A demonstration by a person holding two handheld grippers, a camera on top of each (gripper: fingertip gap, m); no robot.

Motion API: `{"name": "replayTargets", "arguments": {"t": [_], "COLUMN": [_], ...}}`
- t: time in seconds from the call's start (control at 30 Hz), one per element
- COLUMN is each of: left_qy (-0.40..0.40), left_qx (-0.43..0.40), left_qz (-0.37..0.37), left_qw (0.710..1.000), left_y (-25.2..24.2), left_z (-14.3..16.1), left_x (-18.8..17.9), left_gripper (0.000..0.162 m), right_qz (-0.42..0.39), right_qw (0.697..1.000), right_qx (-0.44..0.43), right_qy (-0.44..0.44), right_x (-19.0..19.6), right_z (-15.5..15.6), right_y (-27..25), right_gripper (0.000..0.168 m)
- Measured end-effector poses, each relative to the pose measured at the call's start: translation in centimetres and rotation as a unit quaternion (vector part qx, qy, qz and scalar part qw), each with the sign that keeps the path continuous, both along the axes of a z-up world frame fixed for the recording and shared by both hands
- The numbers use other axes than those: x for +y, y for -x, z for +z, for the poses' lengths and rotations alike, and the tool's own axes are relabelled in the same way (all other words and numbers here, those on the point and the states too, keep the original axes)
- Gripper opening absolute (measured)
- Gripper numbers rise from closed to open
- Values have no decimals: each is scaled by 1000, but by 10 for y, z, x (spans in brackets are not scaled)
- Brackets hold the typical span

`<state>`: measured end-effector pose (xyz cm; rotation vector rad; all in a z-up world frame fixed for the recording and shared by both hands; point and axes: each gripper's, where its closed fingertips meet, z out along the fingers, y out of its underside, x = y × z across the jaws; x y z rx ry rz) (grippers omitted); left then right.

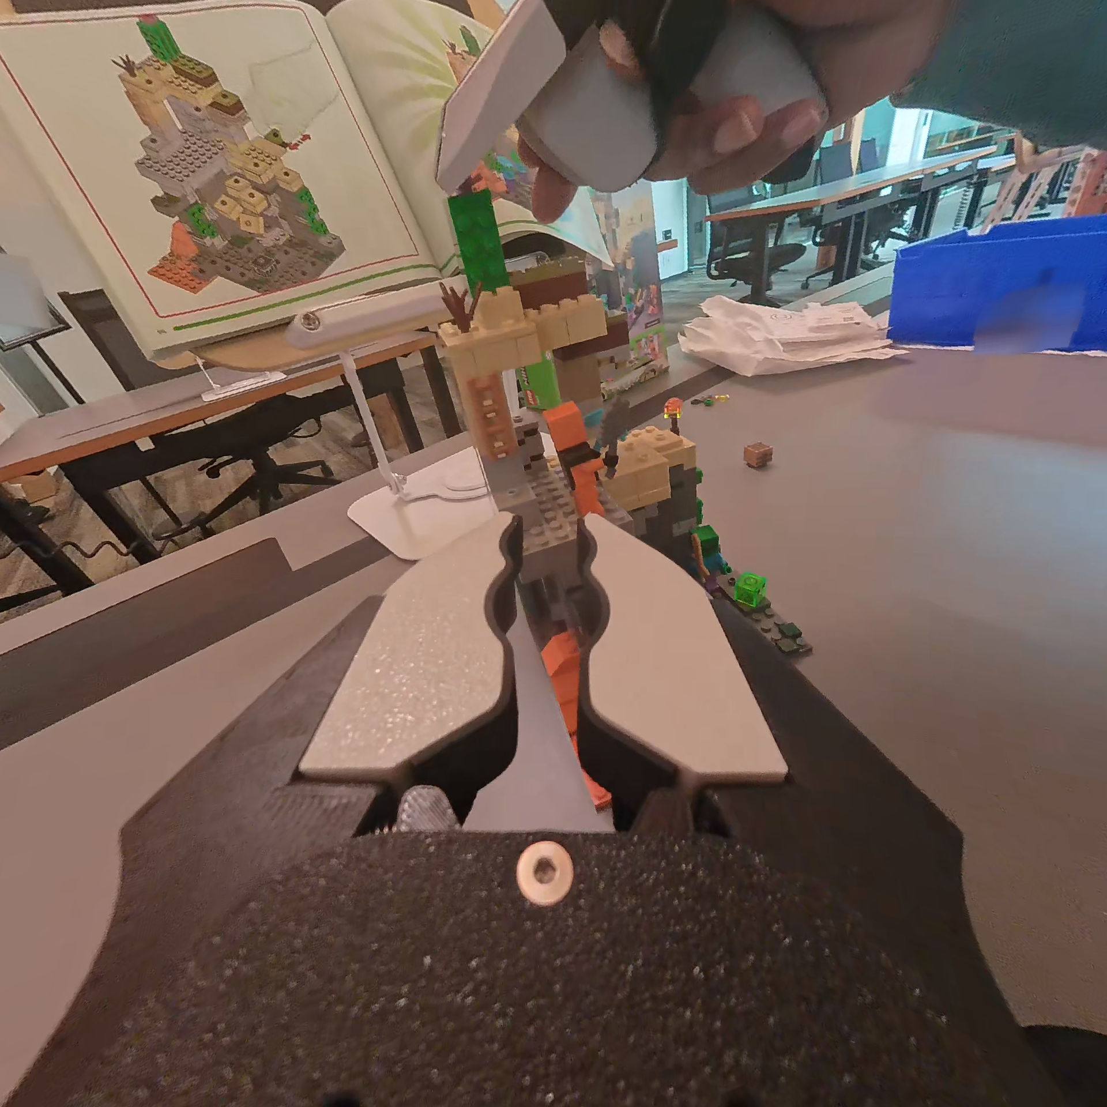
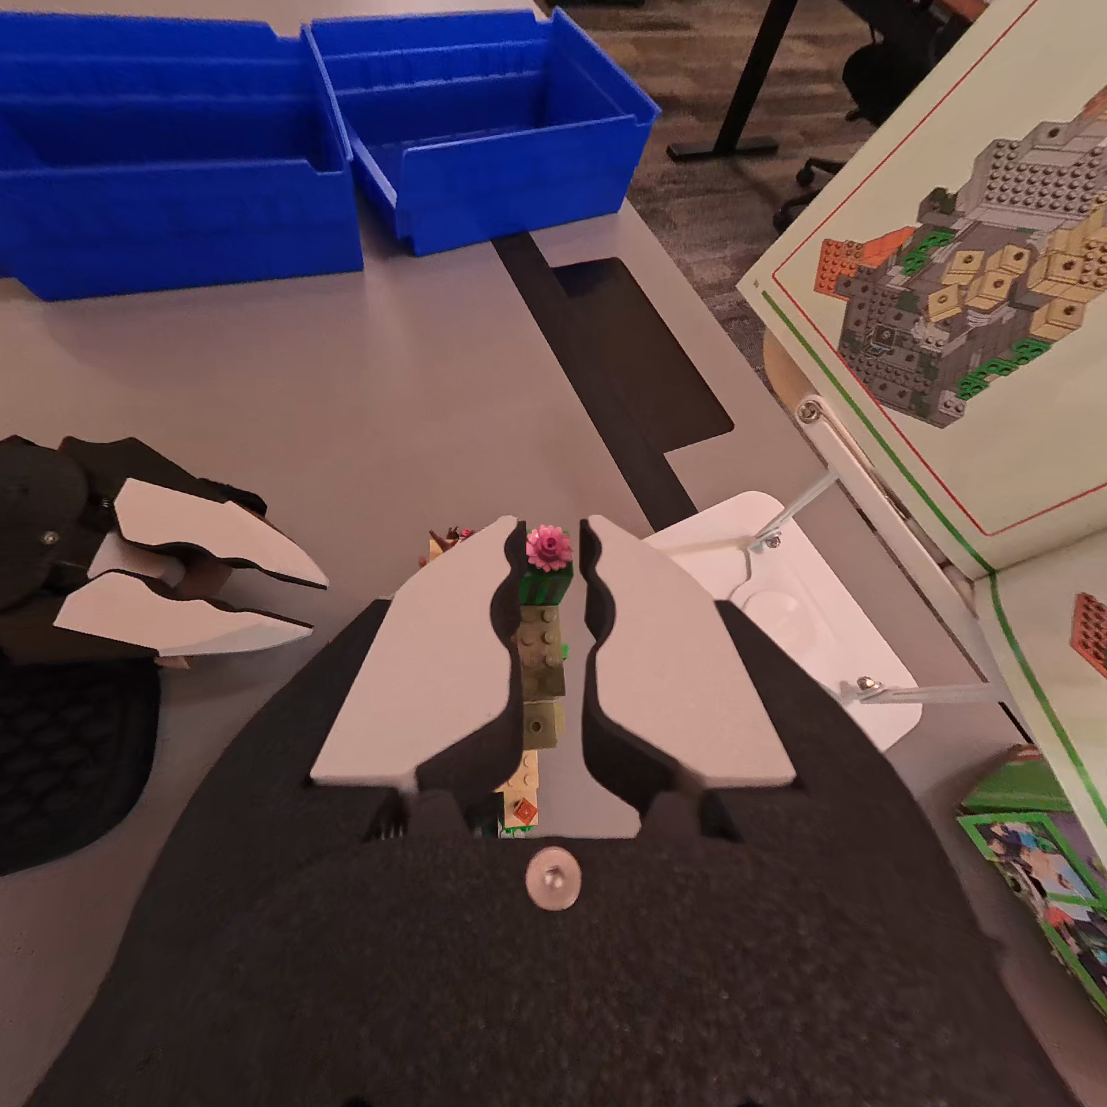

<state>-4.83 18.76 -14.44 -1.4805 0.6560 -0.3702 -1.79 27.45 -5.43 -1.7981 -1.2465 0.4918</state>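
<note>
The left gripper (image 1: 548, 533) is narrowed onto the grey studded ledge of the brick model (image 1: 557, 479), its tips pressing both flanks, so it clamps the build where it stands on the grey table (image 1: 898, 539); the right gripper (image 2: 548, 539) comes from above with a slim gap between its tips, which flank the green cactus piece (image 2: 546, 584) with its pink flower (image 2: 548, 546), though whether the tips squeeze it or only bracket it I cannot tell; in the left wrist view the cactus column rises from the tan top of the model, under the other gripper's tips. The model looks largely built when set against the drawing in the open instruction book (image 1: 239, 180) on its white stand (image 1: 413, 509); a few loose bits (image 1: 758, 455) lie apart on the table. The table's edge and a dark cable slot (image 2: 629, 359) run near the stand; the blue bins (image 2: 479, 138) sit well apart; bare tabletop lies between.
</note>
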Motion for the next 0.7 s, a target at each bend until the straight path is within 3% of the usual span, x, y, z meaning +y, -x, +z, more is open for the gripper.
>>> {"name": "replayTargets", "arguments": {"t": [0.37,0.7], "left_qy": [0,2], "left_qx": [6,9], "left_qz": [-4,-6], "left_qw": [1000,1000], "left_y": [-2,-3], "left_z": [0,-2], "left_x": [-1,-1], "left_gripper": [16,16], "right_qz": [4,9], "right_qw": [1000,998], "right_qx": [-21,21], "right_qy": [-3,51], "right_x": [-2,-3], "right_z": [-1,1], "right_y": [-1,-3], "right_gripper": [13,14]}}
